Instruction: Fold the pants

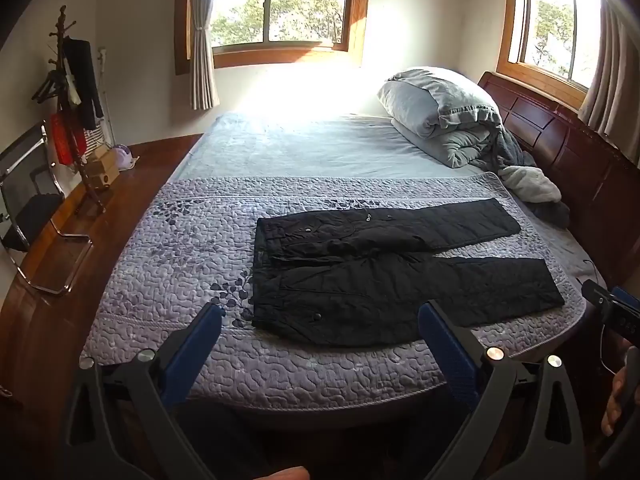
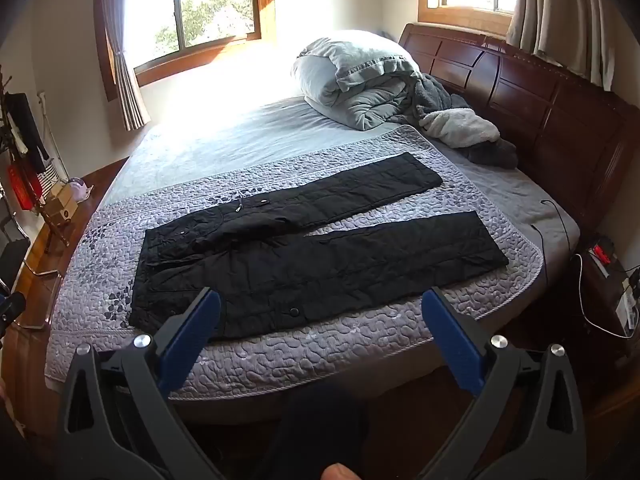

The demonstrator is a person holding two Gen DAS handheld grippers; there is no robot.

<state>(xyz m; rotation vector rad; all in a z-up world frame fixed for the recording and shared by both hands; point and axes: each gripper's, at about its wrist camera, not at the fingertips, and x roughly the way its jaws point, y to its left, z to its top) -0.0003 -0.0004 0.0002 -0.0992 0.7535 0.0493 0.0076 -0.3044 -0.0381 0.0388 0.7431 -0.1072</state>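
Black quilted pants (image 1: 372, 276) (image 2: 304, 256) lie flat on the purple quilted bedspread (image 1: 168, 264) (image 2: 344, 344), waistband to the left, both legs spread apart toward the right. My left gripper (image 1: 320, 316) hovers over the bed's near edge, in front of the waist, open with nothing between its blue pads. My right gripper (image 2: 320, 304) hangs above the near edge too, in front of the near leg, open and empty. The right gripper's body (image 1: 616, 312) shows at the right edge of the left wrist view.
A pile of grey pillows and blankets (image 1: 444, 116) (image 2: 372, 76) sits by the dark wooden headboard (image 2: 540, 104). A chair (image 1: 28, 208) and a coat rack (image 1: 72, 92) stand on the left. A nightstand with cables (image 2: 608, 276) is on the right. A person's knee (image 2: 320, 420) is below.
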